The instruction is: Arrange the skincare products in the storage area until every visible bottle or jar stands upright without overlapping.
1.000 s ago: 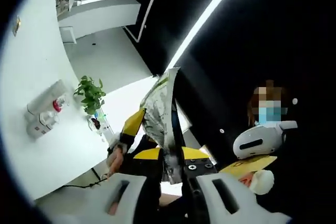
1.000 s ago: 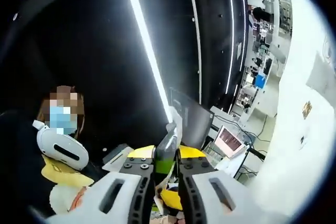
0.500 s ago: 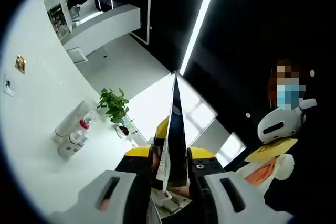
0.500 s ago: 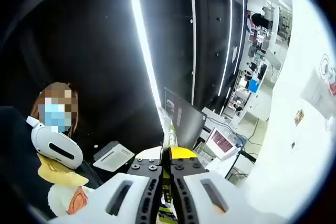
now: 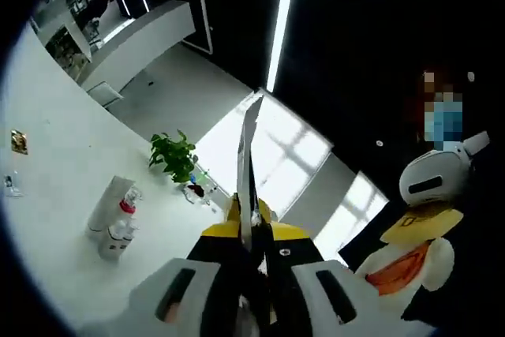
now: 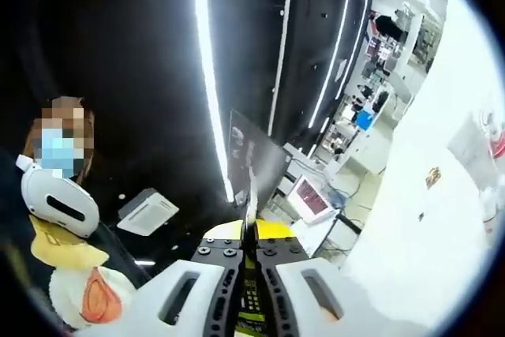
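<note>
In the left gripper view a thin silvery foil sachet (image 5: pixel 247 165) rises edge-on from between my jaws. My left gripper (image 5: pixel 254 236) is shut on its lower end, with the yellow and black fingertips (image 5: pixel 223 231) pressed against it. In the right gripper view my right gripper (image 6: pixel 251 244) is likewise shut on a thin flat sachet (image 6: pixel 251 195) seen edge-on, with printed packaging showing low between the jaws. I cannot tell whether both grippers hold the same sachet. Both views point up into the room.
A person wearing a white headset (image 5: pixel 439 177) stands on the right of the left gripper view and on the left of the right gripper view (image 6: pixel 54 195). A white wall carries fire extinguishers (image 5: pixel 116 220) and a potted plant (image 5: pixel 175 155). A monitor (image 6: pixel 309 198) sits on a desk.
Both views have swung with the hands. The sachet in the left gripper has gone from showing its crumpled face to edge-on. The right jaws have drawn closer on their sachet.
</note>
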Demonstrator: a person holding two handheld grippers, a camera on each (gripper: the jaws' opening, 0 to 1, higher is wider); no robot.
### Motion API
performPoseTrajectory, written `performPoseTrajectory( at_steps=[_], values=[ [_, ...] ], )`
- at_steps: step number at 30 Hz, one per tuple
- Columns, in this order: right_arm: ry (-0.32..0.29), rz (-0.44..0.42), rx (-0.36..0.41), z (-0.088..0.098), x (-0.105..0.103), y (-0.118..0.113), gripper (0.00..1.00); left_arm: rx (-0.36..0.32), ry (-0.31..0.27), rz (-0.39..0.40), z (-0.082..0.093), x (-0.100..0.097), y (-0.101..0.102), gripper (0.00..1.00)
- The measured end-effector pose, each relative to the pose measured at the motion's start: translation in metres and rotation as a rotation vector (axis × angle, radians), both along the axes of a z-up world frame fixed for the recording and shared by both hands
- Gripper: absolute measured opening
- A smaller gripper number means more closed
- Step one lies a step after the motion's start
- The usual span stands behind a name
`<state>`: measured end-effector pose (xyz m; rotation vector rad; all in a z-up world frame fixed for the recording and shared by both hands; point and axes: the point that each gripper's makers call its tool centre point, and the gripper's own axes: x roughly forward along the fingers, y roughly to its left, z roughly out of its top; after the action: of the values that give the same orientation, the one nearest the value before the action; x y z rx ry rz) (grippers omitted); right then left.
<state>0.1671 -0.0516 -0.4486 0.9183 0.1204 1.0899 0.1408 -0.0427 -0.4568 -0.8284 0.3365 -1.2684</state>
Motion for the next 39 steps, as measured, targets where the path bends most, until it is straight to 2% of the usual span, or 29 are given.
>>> performPoseTrajectory(
  at_steps=[1,2,3,4,6,7,8,9,11,14,16,17,18,19,20,21,22,23,24,25,27,28,30,34,35,36,38,39],
  values=[
    [-0.007,-0.022,-0.055,-0.003,0.002,0.000,0.02,0.067,0.016,0.020,-0.010,0.003,0.000,0.00],
    [-0.032,-0.037,-0.090,-0.004,0.003,0.000,0.03,0.093,0.005,0.046,-0.014,0.007,0.001,0.00],
    [-0.092,-0.062,-0.092,0.001,0.003,-0.002,0.05,0.057,-0.020,0.046,-0.005,0.005,0.001,0.00],
    [-0.116,-0.043,-0.028,0.011,-0.001,-0.003,0.05,0.024,-0.008,0.046,0.001,0.005,0.002,0.00],
    [-0.073,0.037,0.136,0.025,-0.010,-0.006,0.07,-0.107,0.028,0.035,0.024,0.002,0.003,0.00],
    [-0.095,0.046,0.168,0.028,-0.013,-0.007,0.09,-0.162,0.030,0.041,0.034,0.003,0.006,0.00],
    [-0.117,0.047,0.173,0.029,-0.016,-0.007,0.18,-0.229,0.044,0.038,0.044,0.004,0.009,0.00],
    [-0.099,0.062,0.172,0.025,-0.019,-0.004,0.27,-0.295,0.082,0.036,0.054,0.008,0.013,0.00],
    [-0.053,0.095,0.141,0.016,-0.022,0.003,0.41,-0.349,0.094,0.079,0.062,0.020,0.022,0.00],
    [-0.092,0.116,0.123,0.017,-0.030,0.007,0.35,-0.307,0.127,0.079,0.055,0.028,0.021,0.00],
    [-0.096,0.109,0.135,0.020,-0.031,0.006,0.31,-0.199,0.117,0.085,0.040,0.030,0.014,0.00],
    [-0.093,0.092,0.114,0.018,-0.029,0.006,0.25,-0.170,0.114,0.086,0.036,0.030,0.012,0.00],
    [-0.091,0.056,0.060,0.009,-0.023,0.005,0.19,-0.135,0.105,0.093,0.032,0.030,0.009,0.00],
    [-0.075,0.029,0.022,0.001,-0.017,0.004,0.11,-0.150,0.111,0.093,0.034,0.030,0.009,0.00],
    [-0.088,0.002,0.021,-0.001,-0.015,0.000,0.05,-0.129,0.114,0.099,0.031,0.031,0.008,0.00],
    [-0.065,0.024,0.076,0.004,-0.018,-0.001,0.03,-0.068,0.101,0.146,0.021,0.038,0.008,0.00],
    [-0.046,0.016,0.069,0.001,-0.018,-0.001,0.03,-0.037,0.108,0.155,0.015,0.040,0.007,0.00],
    [-0.054,-0.027,0.035,-0.003,-0.015,-0.002,0.02,0.037,0.110,0.173,0.003,0.044,0.005,0.01],
    [-0.062,-0.027,0.025,-0.005,-0.017,-0.003,0.01,0.082,0.099,0.178,-0.003,0.045,0.002,0.01],
    [-0.010,-0.042,0.007,-0.015,-0.013,-0.006,0.01,0.124,0.075,0.189,-0.007,0.046,0.000,0.01],
    [0.026,-0.045,0.002,-0.024,-0.010,-0.010,0.01,0.166,-0.005,0.217,-0.007,0.048,-0.002,0.01],
    [0.023,-0.045,0.021,-0.023,-0.011,-0.012,0.01,0.168,-0.039,0.213,-0.005,0.046,-0.004,0.03],
    [0.048,-0.071,0.089,-0.018,-0.008,-0.019,0.01,0.152,-0.021,0.218,-0.005,0.046,-0.004,0.07],
    [0.074,-0.108,0.123,-0.019,-0.002,-0.032,0.01,0.172,0.020,0.218,-0.027,0.040,0.001,0.28],
    [0.080,-0.109,0.131,-0.018,-0.002,-0.032,0.01,0.156,0.046,0.190,-0.031,0.033,-0.001,0.28],
    [0.089,-0.112,0.138,-0.019,-0.002,-0.034,0.01,0.126,0.099,0.175,-0.037,0.027,-0.002,0.25],
    [0.110,-0.114,0.112,-0.028,-0.001,-0.034,0.01,0.055,0.147,0.156,-0.039,0.019,-0.002,0.12],
    [0.119,-0.114,0.093,-0.033,-0.001,-0.033,0.01,0.045,0.159,0.164,-0.040,0.019,-0.002,0.05]
  ],
)
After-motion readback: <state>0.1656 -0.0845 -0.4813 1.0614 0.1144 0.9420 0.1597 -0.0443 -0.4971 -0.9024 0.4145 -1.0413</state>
